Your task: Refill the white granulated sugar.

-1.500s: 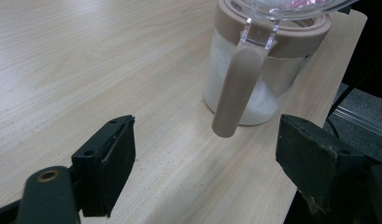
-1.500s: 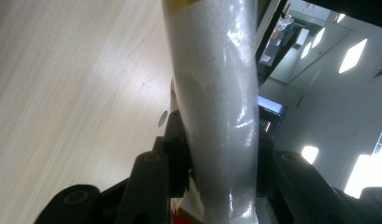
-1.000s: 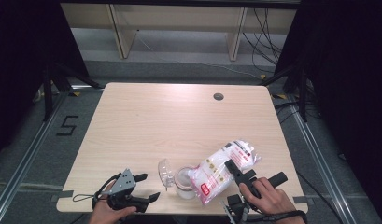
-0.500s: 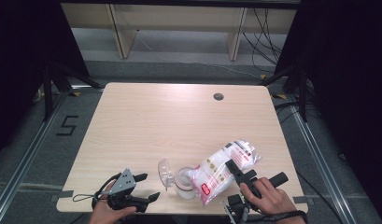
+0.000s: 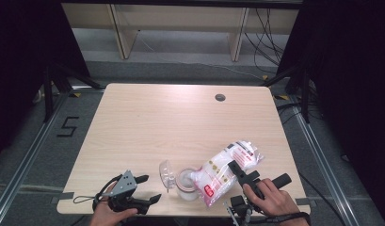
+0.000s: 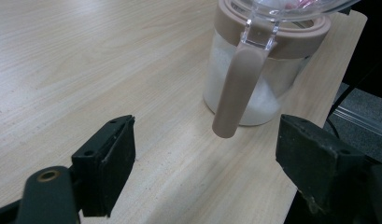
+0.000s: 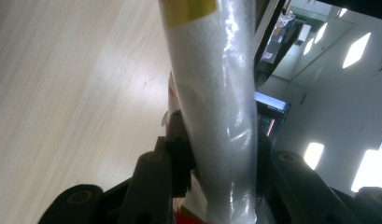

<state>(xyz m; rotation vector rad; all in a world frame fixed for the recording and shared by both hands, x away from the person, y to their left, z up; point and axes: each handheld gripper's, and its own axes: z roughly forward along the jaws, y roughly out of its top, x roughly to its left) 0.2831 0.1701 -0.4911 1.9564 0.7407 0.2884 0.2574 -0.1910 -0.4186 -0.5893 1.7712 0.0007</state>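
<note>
Pouring step, seen from the near edge of the table [image 5: 180, 117]. At the near left, the left tongs [image 5: 150, 200] rest low over the table with jaws spread wide and nothing between them; from the left gripper view they face the jar [image 6: 254, 70], which stands just ahead of them, apart from both jaws. The jar sits near the table's near edge, a little right of centre, its clear hinged lid [image 5: 166, 173] thrown open to the left and white grains already visible inside (level hard to judge). To its right, the bag [image 5: 225, 169] is tilted down leftward, its lower end at the jar's mouth. The right tongs [image 5: 236, 170] are clamped across the bag's middle, the plastic pinched between both jaws in the right gripper view. Judged stage: filling the jar from the bag. The next move probably calls for a steady tilt, mouth kept over the opening, with the left tongs free to brace the jar.
</note>
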